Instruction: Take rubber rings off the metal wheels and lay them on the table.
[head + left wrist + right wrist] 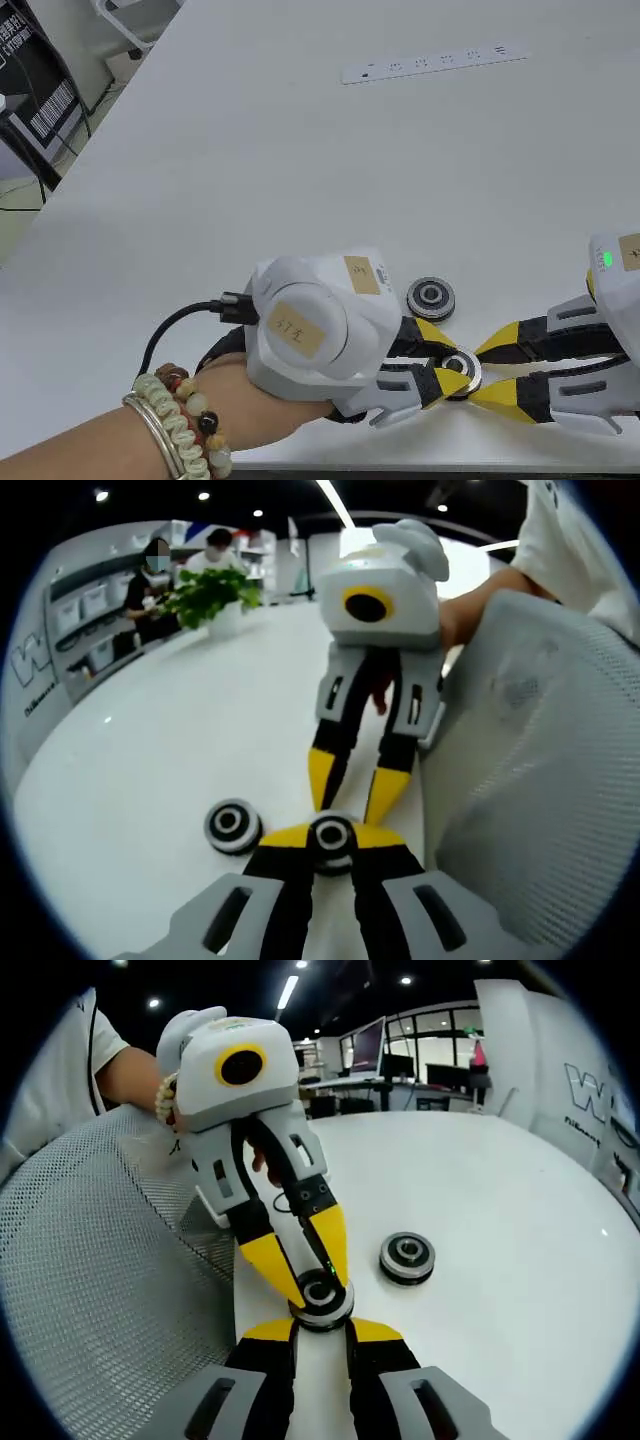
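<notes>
A metal wheel (461,369) with a dark rubber ring around it is held just above the table's near edge, between both grippers. My left gripper (450,364) comes in from the left and its yellow tips are shut on the wheel (333,836). My right gripper (478,373) meets it from the right, its tips closed on the same wheel (322,1297). In the left gripper view the right gripper (351,798) reaches down from above. In the right gripper view the left gripper (316,1278) does the same. A second ringed wheel (431,297) lies flat on the table just beyond.
The white table (300,170) stretches away, with a white power strip (435,62) at its far side. Its front edge runs right below the grippers. A grey mesh chair back (100,1290) is close behind that edge. A black cable (175,325) trails from the left gripper.
</notes>
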### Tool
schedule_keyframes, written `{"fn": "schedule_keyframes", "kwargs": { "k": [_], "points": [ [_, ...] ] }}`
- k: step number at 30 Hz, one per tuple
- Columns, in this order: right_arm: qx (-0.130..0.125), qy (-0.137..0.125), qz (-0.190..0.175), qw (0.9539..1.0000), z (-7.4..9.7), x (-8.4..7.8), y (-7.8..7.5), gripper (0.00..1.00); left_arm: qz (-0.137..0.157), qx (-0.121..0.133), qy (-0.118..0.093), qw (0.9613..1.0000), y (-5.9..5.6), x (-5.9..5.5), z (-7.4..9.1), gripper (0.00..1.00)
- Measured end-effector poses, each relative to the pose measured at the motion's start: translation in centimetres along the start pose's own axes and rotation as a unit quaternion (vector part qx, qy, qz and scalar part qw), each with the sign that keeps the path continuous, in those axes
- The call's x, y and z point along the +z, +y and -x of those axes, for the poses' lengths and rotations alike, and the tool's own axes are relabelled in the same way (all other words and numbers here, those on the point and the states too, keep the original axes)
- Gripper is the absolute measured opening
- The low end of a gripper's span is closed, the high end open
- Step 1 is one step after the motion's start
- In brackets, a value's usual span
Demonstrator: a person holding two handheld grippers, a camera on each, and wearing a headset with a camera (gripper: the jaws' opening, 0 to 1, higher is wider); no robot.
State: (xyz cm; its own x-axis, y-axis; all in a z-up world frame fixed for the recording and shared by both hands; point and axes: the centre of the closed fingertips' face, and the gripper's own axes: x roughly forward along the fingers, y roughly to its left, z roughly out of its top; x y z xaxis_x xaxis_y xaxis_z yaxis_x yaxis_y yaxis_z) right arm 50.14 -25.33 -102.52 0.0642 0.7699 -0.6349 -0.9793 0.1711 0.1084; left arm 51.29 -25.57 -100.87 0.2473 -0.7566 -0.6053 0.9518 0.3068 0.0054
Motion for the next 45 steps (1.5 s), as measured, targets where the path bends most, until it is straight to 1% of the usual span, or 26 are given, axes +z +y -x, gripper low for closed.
{"fn": "schedule_keyframes", "kwargs": {
  "k": [3, 5, 6, 7, 10, 12, 16, 17, 19, 21, 23, 24, 26, 29, 31, 35, 39, 42, 45],
  "points": [
    [-0.003, 0.002, 0.000, 1.0000, 0.1, -0.2, 0.0, 0.12, 0.001, 0.000, -0.001, 1.0000, 0.0, 0.0, 0.0, 0.15],
    [-0.007, 0.008, 0.005, 0.9999, 0.2, -0.4, -0.2, 0.07, 0.001, 0.000, -0.001, 1.0000, 0.0, 0.0, 0.1, 0.15],
    [-0.007, 0.006, 0.003, 1.0000, 0.2, -0.3, -0.2, 0.05, 0.002, 0.000, -0.001, 1.0000, 0.0, 0.0, 0.1, 0.15],
    [-0.007, 0.006, -0.003, 1.0000, 0.2, -0.4, -0.2, 0.04, 0.002, 0.001, -0.001, 1.0000, 0.0, 0.0, 0.1, 0.15],
    [-0.011, 0.006, -0.002, 0.9999, 0.3, -0.4, -0.4, 0.01, 0.003, 0.001, -0.001, 1.0000, 0.0, 0.0, 0.1, 0.15],
    [-0.021, 0.008, -0.007, 0.9997, 0.3, -0.5, -0.7, 0.00, 0.003, 0.001, -0.002, 1.0000, 0.0, 0.0, 0.1, 0.15],
    [-0.021, 0.003, -0.028, 0.9994, 0.4, -0.5, -0.7, 0.00, -0.001, 0.002, -0.001, 1.0000, 0.0, 0.0, 0.1, 0.15],
    [-0.018, 0.000, -0.048, 0.9987, 0.4, -0.5, -0.7, 0.00, -0.002, 0.002, -0.001, 1.0000, 0.0, 0.0, 0.1, 0.15],
    [-0.013, -0.009, -0.077, 0.9969, 0.4, -0.4, -0.7, 0.00, 0.000, 0.002, -0.001, 1.0000, 0.0, 0.0, 0.1, 0.15],
    [-0.009, -0.021, -0.113, 0.9934, 0.5, -0.4, -0.9, 0.00, 0.000, 0.002, -0.001, 1.0000, 0.0, 0.0, 0.1, 0.15],
    [-0.003, -0.034, -0.153, 0.9876, 0.7, -0.3, -1.1, 0.00, 0.000, 0.002, -0.001, 1.0000, 0.0, 0.0, 0.1, 0.15],
    [-0.001, -0.041, -0.175, 0.9838, 0.7, -0.3, -1.2, 0.00, 0.000, 0.002, -0.001, 1.0000, 0.0, 0.0, 0.1, 0.15],
    [0.006, -0.050, -0.200, 0.9786, 0.8, -0.3, -1.2, 0.00, -0.001, 0.001, -0.001, 1.0000, 0.0, 0.0, 0.2, 0.15],
    [0.010, -0.054, -0.214, 0.9753, 0.8, -0.3, -1.2, 0.00, -0.002, 0.001, 0.000, 1.0000, 0.0, 0.0, 0.2, 0.15],
    [0.015, -0.061, -0.235, 0.9700, 0.9, -0.2, -1.2, 0.00, -0.003, 0.001, 0.000, 1.0000, 0.0, 0.0, 0.2, 0.14],
    [0.030, -0.082, -0.279, 0.9563, 0.8, -0.1, -1.1, 0.00, -0.004, 0.001, -0.003, 1.0000, 0.0, -0.1, 0.2, 0.14],
    [0.046, -0.105, -0.328, 0.9375, 0.9, 0.1, -1.2, 0.00, 0.001, -0.001, -0.009, 1.0000, 0.1, -0.1, 0.2, 0.14],
    [0.049, -0.111, -0.340, 0.9324, 0.8, 0.0, -1.4, 0.00, 0.006, 0.000, -0.010, 0.9999, 0.1, -0.1, 0.2, 0.14],
    [0.053, -0.119, -0.356, 0.9254, 1.0, 0.2, -1.4, 0.00, 0.008, 0.002, -0.012, 0.9999, 0.1, -0.1, 0.2, 0.14]
  ]
}}
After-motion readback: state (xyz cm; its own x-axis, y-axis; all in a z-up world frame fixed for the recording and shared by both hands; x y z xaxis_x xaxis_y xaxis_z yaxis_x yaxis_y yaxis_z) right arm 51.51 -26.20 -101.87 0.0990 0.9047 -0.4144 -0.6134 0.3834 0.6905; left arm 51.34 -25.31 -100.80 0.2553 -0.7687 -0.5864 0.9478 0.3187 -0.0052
